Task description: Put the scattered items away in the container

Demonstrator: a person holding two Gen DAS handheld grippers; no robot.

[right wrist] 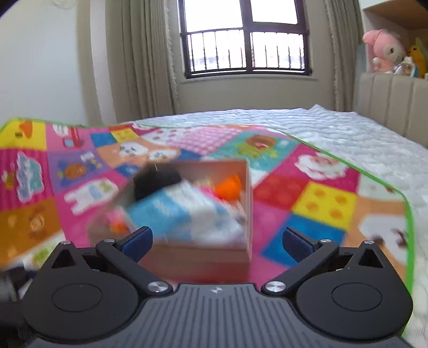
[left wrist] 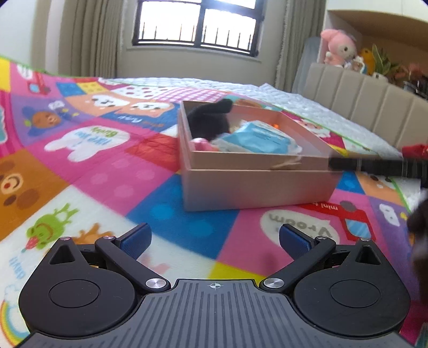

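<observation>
- Left wrist view: the left gripper (left wrist: 214, 238) has its jaws spread wide, with nothing between the blue pads (left wrist: 135, 241).
- The pink box (left wrist: 256, 187) stands at about 12 o'clock from this gripper, on the colourful play mat (left wrist: 101, 171), and bare mat lies between them.
- Inside the box there is a black plush thing (left wrist: 208, 117) at the far end, a blue packet (left wrist: 256, 137) in the middle and something pink (left wrist: 202, 143) at the near left corner.
- A dark blurred bar (left wrist: 374, 166) comes in from 3 o'clock and reaches the right corner of the box; I cannot tell what it is.
- Behind, a window (left wrist: 198, 24), a beige headboard (left wrist: 361, 101) and a pink plush rabbit (left wrist: 338, 46) at 1 o'clock.
- Right wrist view: the right gripper (right wrist: 216, 239) is also spread wide and holds nothing.
- The box (right wrist: 203, 257) is very near at 12 o'clock, blurred, partly between the fingers.
- In it the blue packet (right wrist: 165, 211), the black thing (right wrist: 157, 179) and an orange object (right wrist: 230, 188) are visible.
- The white quilt (right wrist: 347, 128) lies at 2 o'clock beside the mat (right wrist: 321, 203).
</observation>
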